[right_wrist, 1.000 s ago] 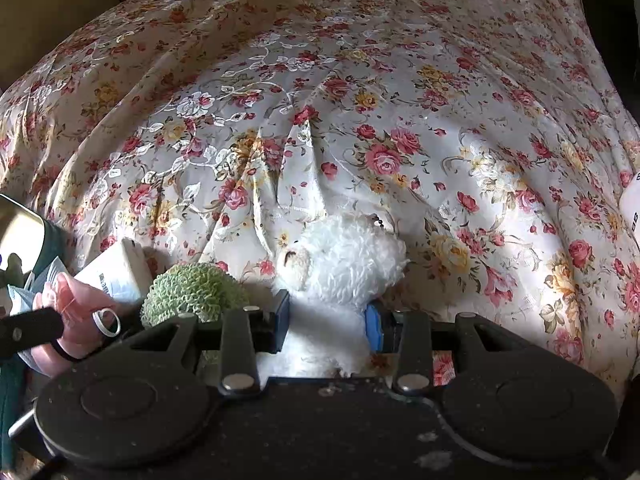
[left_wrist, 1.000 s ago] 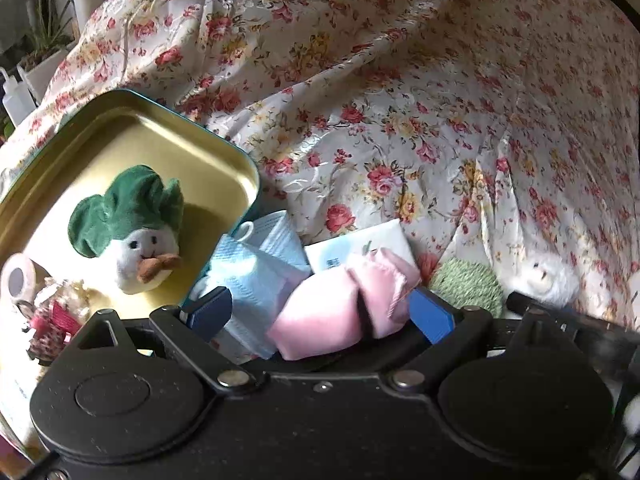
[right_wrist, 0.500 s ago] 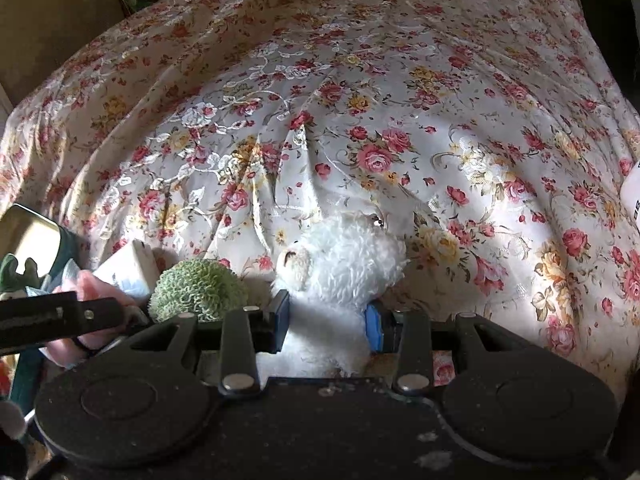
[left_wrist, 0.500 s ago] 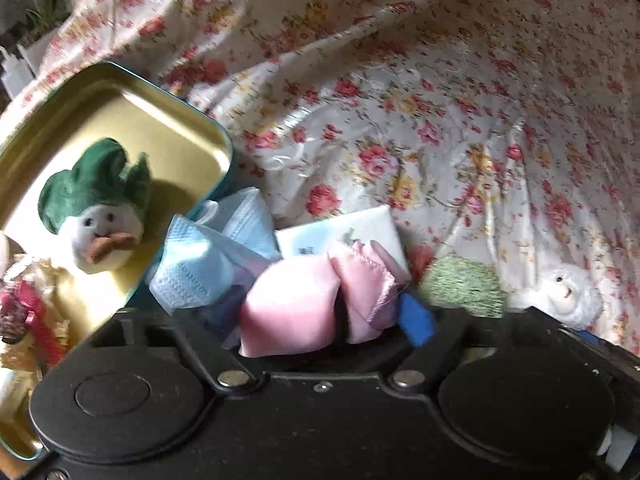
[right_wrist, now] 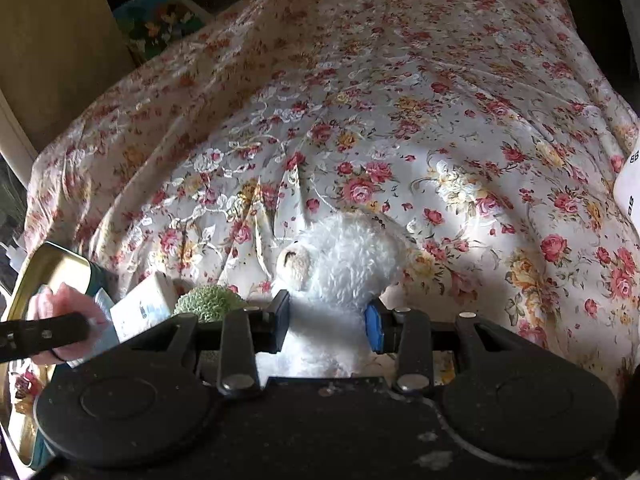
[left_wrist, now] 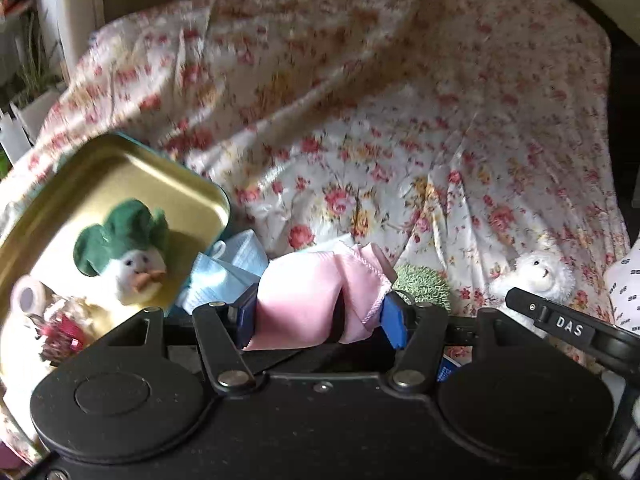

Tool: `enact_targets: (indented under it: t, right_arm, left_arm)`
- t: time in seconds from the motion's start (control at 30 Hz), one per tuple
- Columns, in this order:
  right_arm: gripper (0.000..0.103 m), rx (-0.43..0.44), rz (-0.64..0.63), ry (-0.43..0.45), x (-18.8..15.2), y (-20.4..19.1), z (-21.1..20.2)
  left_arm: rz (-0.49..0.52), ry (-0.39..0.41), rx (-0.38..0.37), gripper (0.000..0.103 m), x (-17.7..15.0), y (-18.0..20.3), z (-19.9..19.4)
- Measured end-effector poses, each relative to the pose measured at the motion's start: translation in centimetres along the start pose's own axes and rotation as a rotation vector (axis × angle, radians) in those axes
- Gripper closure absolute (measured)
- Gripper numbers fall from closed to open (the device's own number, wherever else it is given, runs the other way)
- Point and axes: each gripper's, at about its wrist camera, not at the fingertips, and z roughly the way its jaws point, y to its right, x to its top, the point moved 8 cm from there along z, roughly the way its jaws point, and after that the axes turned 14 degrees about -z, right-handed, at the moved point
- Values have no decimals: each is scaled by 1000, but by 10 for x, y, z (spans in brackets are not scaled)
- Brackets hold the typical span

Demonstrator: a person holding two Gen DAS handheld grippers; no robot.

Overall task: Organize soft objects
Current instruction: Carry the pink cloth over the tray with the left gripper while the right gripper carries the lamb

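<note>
Closing just now on the pink cloth bundle [left_wrist: 316, 300], left hand-held gripper [left_wrist: 320, 316] pinching it between blue pads and lifting it clear, ready for the gold tin [left_wrist: 120, 168] off to its left. Gripping the white plush bear [right_wrist: 340, 276], right hand-held gripper [right_wrist: 328, 320], jaws unchanged. Underneath, rumpled floral sheet [right_wrist: 360, 120]; beyond, dim room corner; ahead, green plush ball [right_wrist: 208, 300].

I'm working in a home, at what looks like a bed or table draped in a creased floral cloth [right_wrist: 400, 128] with roses. Off to my left stand potted plants [left_wrist: 32, 76] in white planters beside a pale wall, and small household odds and ends sit in a gold tin [left_wrist: 132, 168] on the cloth.
</note>
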Motion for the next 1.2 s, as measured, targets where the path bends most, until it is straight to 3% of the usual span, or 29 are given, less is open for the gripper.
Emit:
enact_targets:
  t: [0.23,0.73,0.97,1.13,1.2]
  right_arm:
    - [66,-7,0,22,-4,2,-1]
    - [66,0,-54,64,-12,-15,0]
    - [66,15,-80,99,-7,-35,-15]
    - [76,57,-120,119,7,-67,-32]
    - [86,95,-131,119,15,-85,-36]
  left_arm:
    - [22,85,33,46,16,-21,-23]
    - [-135,214,178,46,62,-129,-59]
    - [-217,216,193,46,73,-168,-71]
    - [-255,225,215,46,85,-187,-73]
    - [-261,232,229,46,89,-190,-73]
